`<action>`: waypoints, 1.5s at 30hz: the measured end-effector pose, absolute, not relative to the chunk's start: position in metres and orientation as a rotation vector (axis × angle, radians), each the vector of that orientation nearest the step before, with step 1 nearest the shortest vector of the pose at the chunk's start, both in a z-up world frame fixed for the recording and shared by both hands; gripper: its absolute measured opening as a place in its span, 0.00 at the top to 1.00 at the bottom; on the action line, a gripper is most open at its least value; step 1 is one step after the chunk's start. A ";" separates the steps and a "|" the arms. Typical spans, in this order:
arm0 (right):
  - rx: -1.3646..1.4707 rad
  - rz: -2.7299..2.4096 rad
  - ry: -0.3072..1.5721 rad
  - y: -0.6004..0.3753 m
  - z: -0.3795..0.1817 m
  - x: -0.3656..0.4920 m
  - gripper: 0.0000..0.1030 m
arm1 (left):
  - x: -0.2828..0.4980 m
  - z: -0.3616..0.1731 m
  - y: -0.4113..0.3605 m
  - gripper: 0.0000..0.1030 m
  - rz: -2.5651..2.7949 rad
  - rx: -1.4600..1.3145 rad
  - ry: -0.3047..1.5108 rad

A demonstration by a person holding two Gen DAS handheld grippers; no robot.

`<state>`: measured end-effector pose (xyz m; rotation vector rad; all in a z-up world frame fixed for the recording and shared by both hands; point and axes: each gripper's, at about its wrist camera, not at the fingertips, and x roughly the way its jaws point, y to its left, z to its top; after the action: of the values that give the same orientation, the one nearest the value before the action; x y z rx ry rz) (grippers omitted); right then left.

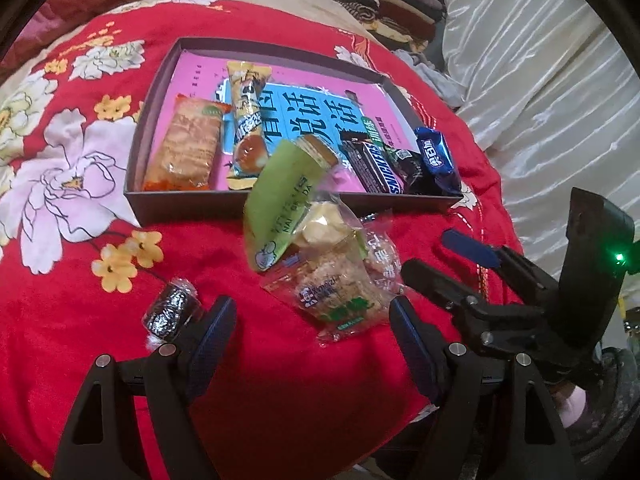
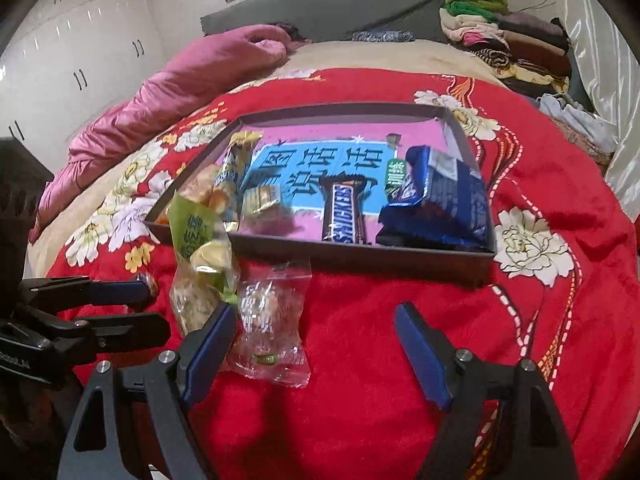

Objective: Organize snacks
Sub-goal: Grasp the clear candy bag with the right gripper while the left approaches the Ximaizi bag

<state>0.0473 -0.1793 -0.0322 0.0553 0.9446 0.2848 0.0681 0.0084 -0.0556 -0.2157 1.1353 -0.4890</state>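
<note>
While several packets lie outside the box, step in hand: gathering loose snacks.
Left tool (image 1: 312, 320): wide open, empty, low over the clear cracker packet (image 1: 340, 292).
Right tool (image 2: 316, 336): wide open, empty, beside the clear packet (image 2: 272, 328).
Box (image 1: 280, 196): holds the Snickers bar (image 1: 376, 164) and others.
Next move: probably close on a packet and lift it over the rim.
Surface: red floral blanket (image 1: 280, 380) on a bed.
Room: white wardrobes (image 2: 80, 52), folded clothes (image 2: 500, 36).

A red floral blanket (image 1: 280, 380) carries a dark box (image 1: 280, 196) with a pink-and-blue printed floor.
</note>
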 end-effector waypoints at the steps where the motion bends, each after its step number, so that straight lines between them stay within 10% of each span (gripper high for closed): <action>1: 0.051 0.288 0.946 -0.178 -0.033 0.048 0.21 | 0.069 -0.056 0.008 0.23 -0.492 -0.224 1.140; 15: 0.040 0.301 0.985 -0.174 -0.049 0.055 0.23 | 0.078 -0.076 0.000 0.24 -0.537 -0.366 1.220; 32: -0.051 0.420 0.960 -0.148 -0.058 0.059 0.60 | 0.090 -0.094 0.006 0.30 -0.524 -0.472 1.272; 45: -0.044 0.357 0.927 -0.165 -0.041 0.051 0.61 | 0.094 -0.099 -0.008 0.31 -0.487 -0.427 1.275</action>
<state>0.0511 -0.1650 -0.0413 -0.0440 0.9269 0.3575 0.0943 -0.0076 -0.0986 -0.4268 1.2755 -0.4873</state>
